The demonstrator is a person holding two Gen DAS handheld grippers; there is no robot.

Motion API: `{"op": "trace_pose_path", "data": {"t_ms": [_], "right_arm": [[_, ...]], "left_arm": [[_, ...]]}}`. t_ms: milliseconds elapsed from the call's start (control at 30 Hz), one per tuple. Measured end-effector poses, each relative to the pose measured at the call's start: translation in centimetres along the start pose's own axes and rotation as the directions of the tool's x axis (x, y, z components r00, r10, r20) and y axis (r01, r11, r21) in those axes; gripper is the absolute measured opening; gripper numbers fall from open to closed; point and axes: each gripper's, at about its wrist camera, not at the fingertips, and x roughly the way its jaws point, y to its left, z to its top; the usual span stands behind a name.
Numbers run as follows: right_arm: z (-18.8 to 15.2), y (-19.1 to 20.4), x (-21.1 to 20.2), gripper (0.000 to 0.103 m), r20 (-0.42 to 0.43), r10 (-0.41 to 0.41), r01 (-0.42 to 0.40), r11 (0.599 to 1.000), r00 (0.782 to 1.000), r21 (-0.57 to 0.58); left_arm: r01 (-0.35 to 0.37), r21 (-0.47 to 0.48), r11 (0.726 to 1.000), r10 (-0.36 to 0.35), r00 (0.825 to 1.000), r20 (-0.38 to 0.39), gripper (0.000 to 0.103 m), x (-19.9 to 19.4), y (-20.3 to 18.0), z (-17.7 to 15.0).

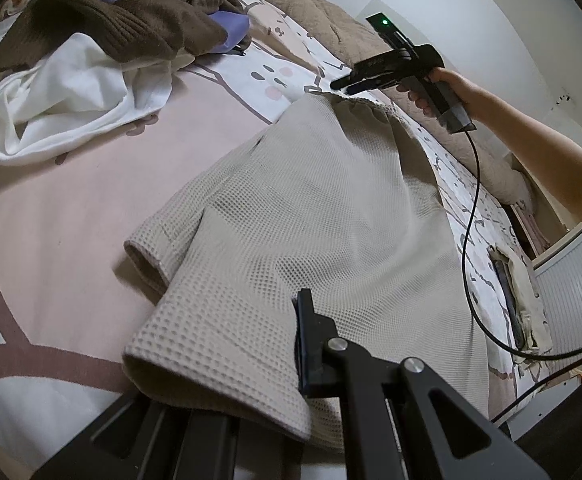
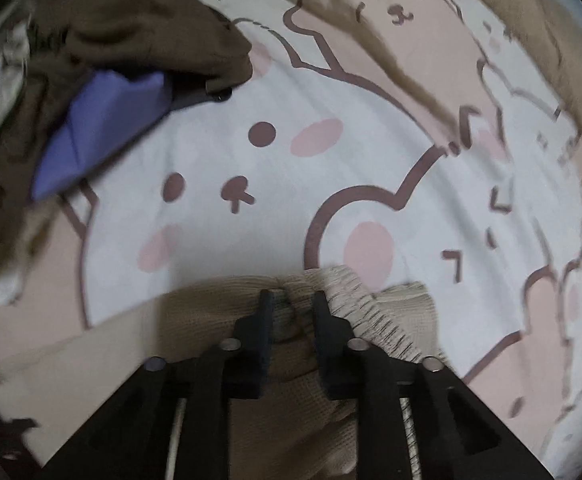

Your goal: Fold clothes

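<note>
A beige waffle shirt (image 1: 323, 216) is lying spread out on a bed (image 1: 71, 200) with a pink and white bunny sheet. The left gripper (image 1: 301, 344) is sitting at the near edge of the shirt, and its fingers are squeezed closed on a fold of the cloth there. The right gripper (image 2: 291, 300) is reaching to the far end of the shirt, where the edge is all bunched up. Its two fingers are standing partly apart, with the bunched edge lying between them. I cannot tell if the fingers are pressing on the cloth. A person's hand (image 1: 431, 88) is holding that gripper, and a black cord (image 1: 471, 208) is hanging from it.

A pile of other clothes is waiting at the far left of the bed: a brown sweater (image 1: 103, 28), a white shirt (image 1: 71, 96) and something purple (image 2: 103, 128). A tan blanket (image 1: 331, 20) is lying along the far side of the bed.
</note>
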Motion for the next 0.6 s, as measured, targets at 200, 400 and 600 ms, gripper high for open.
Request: {"op": "trace_pose_path", "data": {"t_ms": [200,400,600], "right_arm": [[0.9,-2.0,-0.7,0.086,-0.029,0.029,-0.031,0.996,0.999,-0.081],[0.9,-4.0,3.0,0.086,-0.2,0.104,-0.123,0.989,0.974,-0.087],[-0.7,-0.3,1.4,0.071,-0.132,-0.026,-0.003,0.978,0.991,-0.211]], "left_arm": [[0.009,0.02,1.0,-0.009,1.0,-0.014,0.007,0.2,0.1,0.1],[0.002,0.029,1.0,-0.001,0.999,-0.032,0.007,0.4,0.0,0.3],[-0.004,0.023,1.0,0.005,0.999,-0.035,0.007,0.5,-0.1,0.5]]}}
